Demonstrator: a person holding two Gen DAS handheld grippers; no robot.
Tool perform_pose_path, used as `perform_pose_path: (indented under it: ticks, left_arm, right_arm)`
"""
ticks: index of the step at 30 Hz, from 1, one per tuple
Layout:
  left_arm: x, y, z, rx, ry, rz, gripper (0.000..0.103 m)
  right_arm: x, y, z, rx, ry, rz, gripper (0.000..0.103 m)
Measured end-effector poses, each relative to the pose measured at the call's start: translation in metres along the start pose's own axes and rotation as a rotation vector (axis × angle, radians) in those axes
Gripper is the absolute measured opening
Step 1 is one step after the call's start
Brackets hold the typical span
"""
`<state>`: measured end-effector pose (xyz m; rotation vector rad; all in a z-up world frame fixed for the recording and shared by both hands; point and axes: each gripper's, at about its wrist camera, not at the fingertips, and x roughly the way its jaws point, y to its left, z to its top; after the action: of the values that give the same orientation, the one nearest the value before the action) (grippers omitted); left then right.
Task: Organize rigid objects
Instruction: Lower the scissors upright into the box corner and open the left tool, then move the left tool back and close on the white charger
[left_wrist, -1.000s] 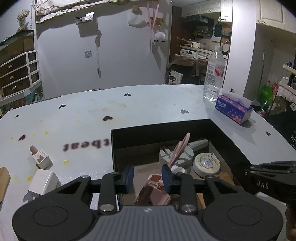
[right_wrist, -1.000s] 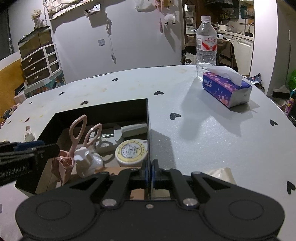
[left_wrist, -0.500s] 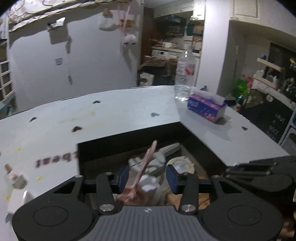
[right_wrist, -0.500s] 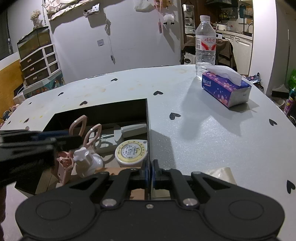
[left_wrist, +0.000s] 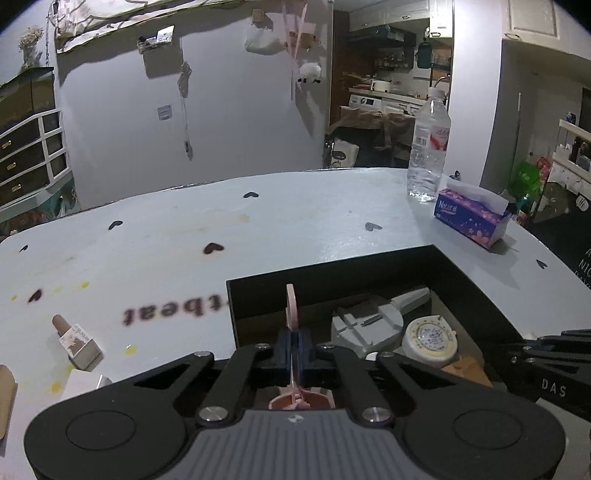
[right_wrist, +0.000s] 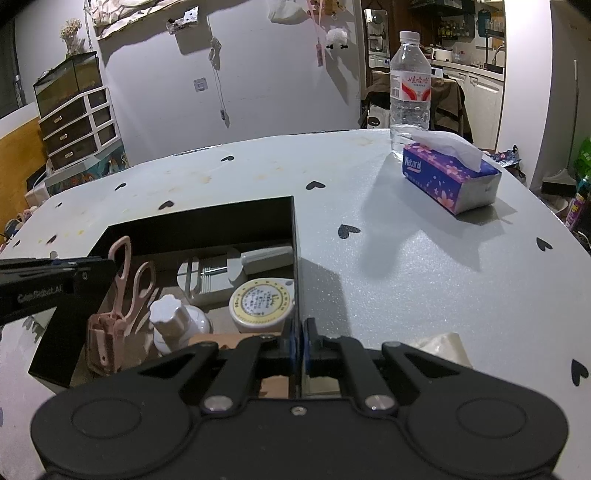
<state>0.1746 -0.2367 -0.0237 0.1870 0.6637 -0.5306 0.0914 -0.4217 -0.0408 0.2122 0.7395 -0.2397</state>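
While the left hand-held gripper (left_wrist: 294, 356) is clamped on the pink scissors (right_wrist: 127, 280) inside the black box (right_wrist: 199, 225) and the right hand-held gripper (right_wrist: 298, 341) pinches the box's wall, the scissors should probably rise straight, without hitting the round tin (left_wrist: 429, 341).

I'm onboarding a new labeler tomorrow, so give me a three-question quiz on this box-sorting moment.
1. True or false: the left hand-held gripper is shut on the pink scissors.
2. What does the right hand-held gripper pinch? A) the tissue pack B) the wall of the black box C) the round tape measure
3. Fill in: the water bottle stands just behind the ____.

Key:
1. True; its pads clamp a scissor handle.
2. B; the black box wall sits between its closed pads.
3. Tissue pack.
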Motion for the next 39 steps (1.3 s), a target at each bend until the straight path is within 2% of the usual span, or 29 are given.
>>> perform_pose_path:
  ticks: [1, 3, 12, 14, 16, 17, 22, 28, 39]
  left_arm:
    - [-0.001, 0.001, 0.0, -0.007, 0.0, -0.001, 0.022]
    - [-0.003, 0.001, -0.001, -0.01, -0.005, -0.006, 0.038]
    - [-0.011, -0.001, -0.003, -0.011, 0.026, -0.069, 0.04]
    - [-0.014, -0.001, -0.004, -0.011, 0.027, -0.08, 0.046]
    - [-0.017, -0.001, -0.005, -0.01, 0.027, -0.086, 0.059]
    - [-0.019, -0.002, -0.005, -0.009, 0.025, -0.092, 0.061]
    - [-0.029, -0.001, -0.006, -0.007, 0.002, -0.104, 0.092]
    - [-0.039, 0.002, -0.007, -0.011, -0.01, -0.116, 0.101]
    - [-0.055, 0.026, -0.02, -0.064, -0.014, -0.078, 0.103]
  right_arm:
    - [0.0, 0.0, 0.0, 0.0, 0.0, -0.001, 0.005]
    - [0.0, 0.0, 0.0, 0.0, 0.0, -0.001, 0.005]
    - [0.0, 0.001, 0.0, 0.0, 0.001, -0.004, 0.005]
    - [0.0, 0.001, 0.0, 0.0, 0.002, -0.007, 0.005]
    - [0.0, 0.001, 0.0, 0.001, 0.002, -0.008, 0.005]
    - [0.0, 0.001, 0.0, 0.001, 0.002, -0.007, 0.005]
    - [0.0, 0.001, 0.0, 0.0, 0.002, -0.008, 0.005]
    - [-0.001, 0.001, 0.001, -0.001, 0.002, -0.016, 0.005]
    - [-0.003, 0.003, 0.001, -0.005, 0.0, -0.021, 0.004]
